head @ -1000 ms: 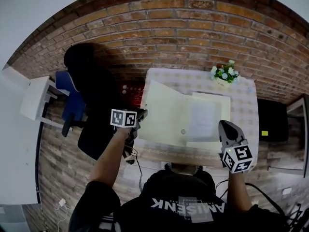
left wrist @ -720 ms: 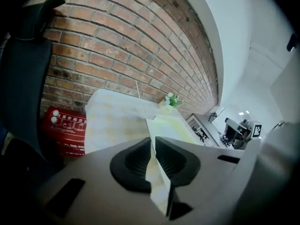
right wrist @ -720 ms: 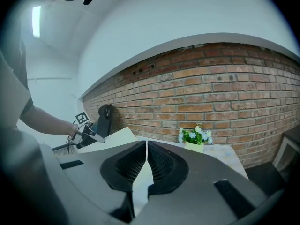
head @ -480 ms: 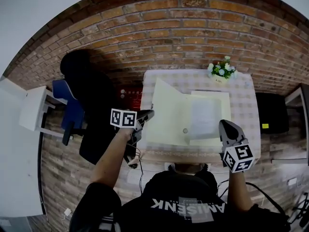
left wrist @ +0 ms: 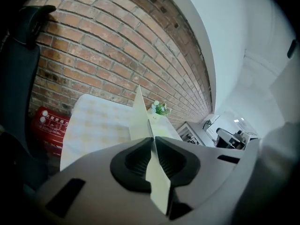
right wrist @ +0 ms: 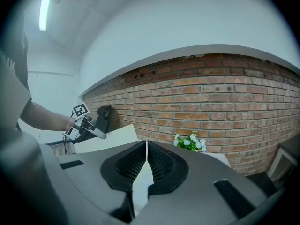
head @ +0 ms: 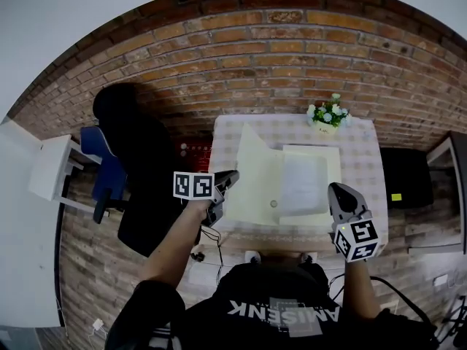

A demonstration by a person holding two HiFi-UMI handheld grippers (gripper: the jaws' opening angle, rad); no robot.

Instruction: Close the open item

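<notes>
Clamps the left gripper (head: 230,176), with jaws just closing, onto the raised left cover of the pale folder (head: 255,177) lying open on the checked table (head: 359,159) near the flowers (head: 326,115). Holds the right gripper (head: 339,190) shut on nothing, its 2 jaws together, by the folder's near right corner.

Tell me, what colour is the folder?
Pale yellow. The folder shows best in the head view.

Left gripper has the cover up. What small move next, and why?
Probably swing the left gripper rightward over the folder, lowering the cover: its jaws have just been closing and now pinch the cover's edge, which stands tilted up while the other half lies flat.
</notes>
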